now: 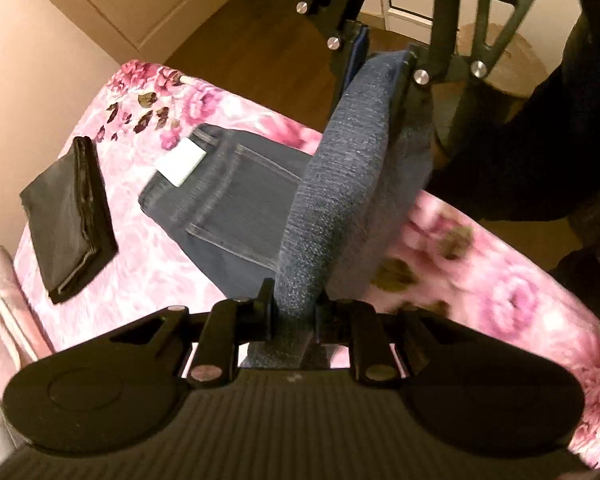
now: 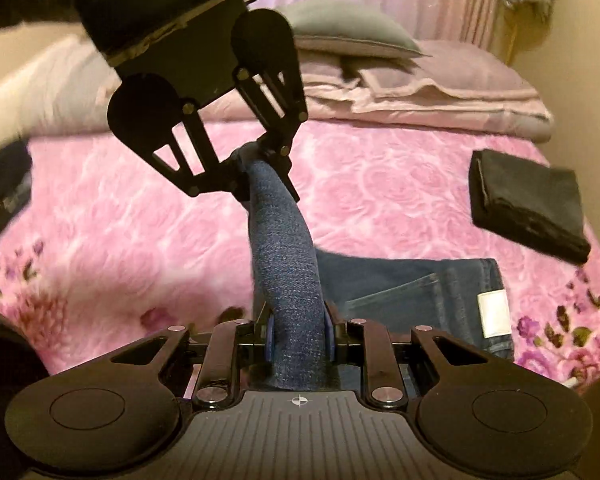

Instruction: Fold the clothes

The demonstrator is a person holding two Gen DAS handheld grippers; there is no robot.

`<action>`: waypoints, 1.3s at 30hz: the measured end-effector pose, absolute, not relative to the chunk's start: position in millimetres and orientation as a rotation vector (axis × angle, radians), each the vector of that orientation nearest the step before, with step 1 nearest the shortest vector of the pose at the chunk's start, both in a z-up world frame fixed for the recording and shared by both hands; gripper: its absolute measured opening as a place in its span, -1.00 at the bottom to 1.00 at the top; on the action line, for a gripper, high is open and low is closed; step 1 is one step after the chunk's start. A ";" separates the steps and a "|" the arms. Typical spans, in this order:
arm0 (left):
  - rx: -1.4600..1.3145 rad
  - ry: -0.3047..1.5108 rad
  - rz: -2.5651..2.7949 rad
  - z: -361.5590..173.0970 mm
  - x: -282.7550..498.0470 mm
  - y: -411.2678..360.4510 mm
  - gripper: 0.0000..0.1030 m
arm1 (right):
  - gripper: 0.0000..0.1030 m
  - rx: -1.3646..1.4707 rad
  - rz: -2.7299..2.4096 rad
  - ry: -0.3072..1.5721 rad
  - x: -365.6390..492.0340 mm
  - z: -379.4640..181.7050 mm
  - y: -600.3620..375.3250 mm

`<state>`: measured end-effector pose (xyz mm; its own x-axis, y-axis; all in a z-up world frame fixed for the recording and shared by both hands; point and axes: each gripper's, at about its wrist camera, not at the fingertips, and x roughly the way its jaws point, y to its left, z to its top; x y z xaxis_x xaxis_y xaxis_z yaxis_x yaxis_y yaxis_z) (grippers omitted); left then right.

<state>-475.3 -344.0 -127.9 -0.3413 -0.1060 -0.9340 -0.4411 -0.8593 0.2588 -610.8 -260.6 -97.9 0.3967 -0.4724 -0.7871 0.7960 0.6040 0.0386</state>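
Observation:
Blue jeans (image 1: 240, 208) lie on the pink floral bedspread (image 1: 148, 280), back pocket and white label facing up. One end of the jeans rises off the bed as a taut denim band (image 1: 340, 184) stretched between both grippers. My left gripper (image 1: 296, 300) is shut on the near end of that band. The right gripper (image 1: 384, 56) grips its far end, above the bed edge. In the right wrist view, the right gripper (image 2: 299, 328) is shut on the denim band (image 2: 284, 260), the left gripper (image 2: 260, 160) clamps the other end, and the flat jeans (image 2: 400, 284) lie to the right.
A folded black garment (image 1: 70, 220) (image 2: 528, 208) lies on the bedspread beside the jeans. Pillows (image 2: 348, 32) and a folded lilac blanket (image 2: 440, 96) sit at the head of the bed. A person's dark sleeve (image 1: 560, 140) stands by the bed edge, with wooden floor (image 1: 240, 56) beyond.

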 end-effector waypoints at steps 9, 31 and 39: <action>-1.733 0.510 2.282 -172.7 -660.6 -473.2 -0.71 | -0.57 0.700 -0.854 0.718 -787.4 -137.1 -416.8; -1.874 0.066 2.330 -296.8 -732.7 -563.4 -0.20 | -0.05 1.268 -1.146 0.294 -901.3 -251.6 -442.1; -1.885 -0.144 2.416 -308.5 -729.3 -586.2 0.03 | -0.05 1.338 -1.328 0.224 -901.2 -282.9 -438.4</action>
